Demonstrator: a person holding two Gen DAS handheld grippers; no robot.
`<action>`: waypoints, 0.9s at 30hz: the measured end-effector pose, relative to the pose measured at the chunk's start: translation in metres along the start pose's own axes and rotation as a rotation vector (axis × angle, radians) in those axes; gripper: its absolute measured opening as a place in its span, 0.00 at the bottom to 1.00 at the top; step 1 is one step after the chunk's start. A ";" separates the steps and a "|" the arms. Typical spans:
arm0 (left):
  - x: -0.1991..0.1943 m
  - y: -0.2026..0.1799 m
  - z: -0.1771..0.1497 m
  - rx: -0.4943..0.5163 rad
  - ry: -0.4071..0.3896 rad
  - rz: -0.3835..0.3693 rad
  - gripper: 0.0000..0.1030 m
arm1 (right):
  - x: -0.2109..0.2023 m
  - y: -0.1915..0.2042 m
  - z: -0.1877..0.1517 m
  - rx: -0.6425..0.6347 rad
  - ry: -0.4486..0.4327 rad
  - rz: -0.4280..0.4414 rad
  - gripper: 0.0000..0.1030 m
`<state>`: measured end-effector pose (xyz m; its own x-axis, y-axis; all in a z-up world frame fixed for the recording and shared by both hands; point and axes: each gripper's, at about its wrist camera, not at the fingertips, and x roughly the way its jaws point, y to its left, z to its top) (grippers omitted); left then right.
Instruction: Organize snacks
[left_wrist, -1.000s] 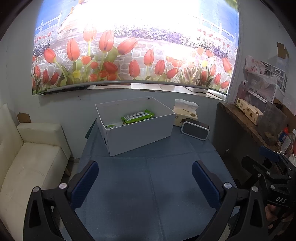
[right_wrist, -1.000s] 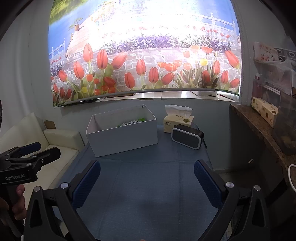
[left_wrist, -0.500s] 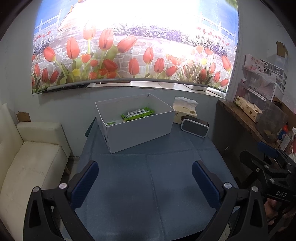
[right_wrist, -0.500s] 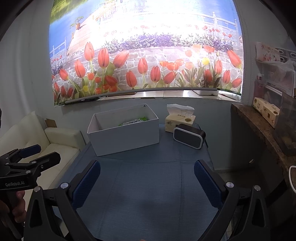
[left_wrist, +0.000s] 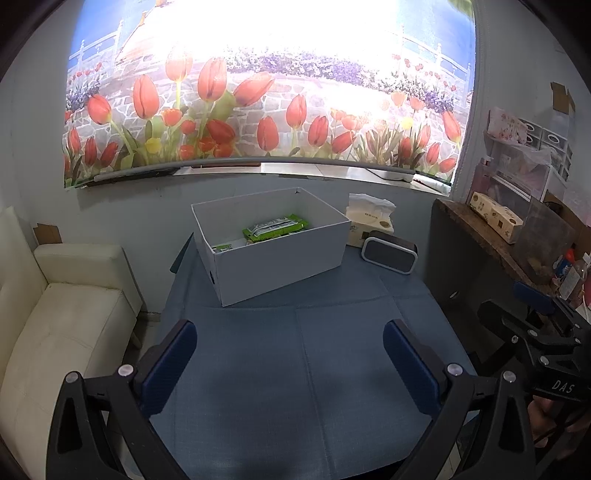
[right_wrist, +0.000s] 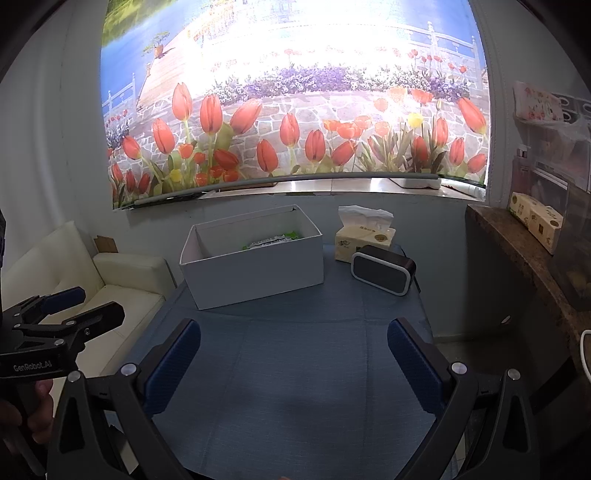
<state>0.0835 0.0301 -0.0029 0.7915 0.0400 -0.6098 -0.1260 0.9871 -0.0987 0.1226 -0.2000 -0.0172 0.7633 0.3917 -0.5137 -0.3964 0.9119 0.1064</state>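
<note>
A white open box (left_wrist: 280, 254) stands at the far side of the blue table (left_wrist: 303, 369), also in the right wrist view (right_wrist: 258, 269). Green snack packets (left_wrist: 275, 228) lie inside it; only their top edge (right_wrist: 275, 240) shows in the right wrist view. My left gripper (left_wrist: 290, 354) is open and empty above the near part of the table. My right gripper (right_wrist: 293, 354) is open and empty, level with it. Each gripper shows at the edge of the other's view: the right one (left_wrist: 539, 321), the left one (right_wrist: 66, 310).
A tissue box (right_wrist: 364, 240) and a black speaker (right_wrist: 382, 269) stand right of the white box. A white sofa (left_wrist: 55, 325) is left of the table. A brown counter (right_wrist: 524, 266) with boxes runs along the right. A tulip mural covers the wall behind.
Both grippers have drifted slightly, staying open; the box and its contents have not moved.
</note>
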 end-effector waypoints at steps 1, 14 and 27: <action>0.000 0.000 0.000 0.001 0.001 0.000 1.00 | 0.000 0.000 0.000 0.000 0.001 -0.001 1.00; -0.001 0.000 0.001 -0.002 0.002 0.003 1.00 | 0.000 0.002 -0.001 -0.002 -0.002 0.006 1.00; -0.002 -0.002 0.001 0.001 0.004 0.004 1.00 | -0.002 -0.001 -0.001 -0.002 -0.004 0.004 1.00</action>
<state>0.0829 0.0288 -0.0005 0.7886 0.0437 -0.6134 -0.1289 0.9871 -0.0954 0.1206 -0.2015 -0.0165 0.7639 0.3956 -0.5099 -0.4003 0.9102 0.1065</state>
